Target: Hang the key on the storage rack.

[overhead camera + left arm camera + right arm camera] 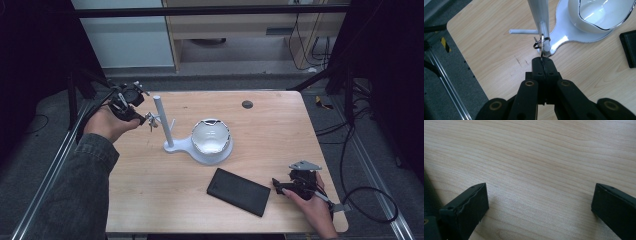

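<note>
A white stand (163, 122) with a tall post (538, 12) and short side pegs rises at the table's left middle. My left gripper (142, 119) (543, 62) is shut on a thin metal key. The key's ring (539, 43) (151, 120) is looped over the peg (544, 37) that points toward me. The stand's flat base (564, 37) carries a white bowl (211, 136) (599, 15) with a dark rim. My right gripper (276, 186) (539, 202) stands open just above the bare wood at the front right, beside a black wallet (239, 191).
The wallet (629, 47) lies flat in front of the bowl. A second peg (522, 31) sticks out sideways from the post. A small dark round disc (247, 104) sits in the tabletop at the back. Metal rails (444, 75) run along the table's left edge.
</note>
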Motion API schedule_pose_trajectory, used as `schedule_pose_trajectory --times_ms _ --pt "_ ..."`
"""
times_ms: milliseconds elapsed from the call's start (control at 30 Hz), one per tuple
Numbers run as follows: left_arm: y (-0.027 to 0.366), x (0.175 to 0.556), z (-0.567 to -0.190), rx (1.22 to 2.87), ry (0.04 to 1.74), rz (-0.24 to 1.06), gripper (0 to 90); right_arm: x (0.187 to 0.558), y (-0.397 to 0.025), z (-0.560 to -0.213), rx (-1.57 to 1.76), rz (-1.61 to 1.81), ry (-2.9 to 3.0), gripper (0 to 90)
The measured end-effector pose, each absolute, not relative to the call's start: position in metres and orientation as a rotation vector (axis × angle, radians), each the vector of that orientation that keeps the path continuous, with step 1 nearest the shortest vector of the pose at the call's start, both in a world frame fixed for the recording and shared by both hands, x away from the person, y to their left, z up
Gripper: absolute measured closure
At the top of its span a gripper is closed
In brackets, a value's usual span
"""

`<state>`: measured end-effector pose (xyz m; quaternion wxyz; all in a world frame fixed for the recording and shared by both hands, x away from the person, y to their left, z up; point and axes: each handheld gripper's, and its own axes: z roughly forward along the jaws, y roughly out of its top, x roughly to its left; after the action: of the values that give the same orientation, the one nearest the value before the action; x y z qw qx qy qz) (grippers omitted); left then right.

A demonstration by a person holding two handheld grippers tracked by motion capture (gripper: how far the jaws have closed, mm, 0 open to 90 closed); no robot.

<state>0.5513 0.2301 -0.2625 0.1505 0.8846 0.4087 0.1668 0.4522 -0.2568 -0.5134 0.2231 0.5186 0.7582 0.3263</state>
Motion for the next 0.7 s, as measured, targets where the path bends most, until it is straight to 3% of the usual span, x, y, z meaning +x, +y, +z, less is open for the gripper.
schedule_pose_trajectory --times_ms 167,267,533,700 --pt "0.232 0.552 -0.267 2.529 1.152 0.481 89.3 0.452 -0.257 -0.513 1.435 0.901 2.094 1.3" --pt "0.235 0.546 -0.266 2.482 1.139 0.530 76.7 0.452 -0.257 -0.513 1.436 0.901 2.094 1.3" --pt "0.243 0.501 -0.274 2.413 1.032 0.620 64.1 0.452 -0.257 -0.513 1.435 0.899 2.095 1.3" --pt "0.236 0.480 -0.295 2.402 0.992 0.638 43.2 0.452 -0.257 -0.513 1.434 0.900 2.095 1.3"
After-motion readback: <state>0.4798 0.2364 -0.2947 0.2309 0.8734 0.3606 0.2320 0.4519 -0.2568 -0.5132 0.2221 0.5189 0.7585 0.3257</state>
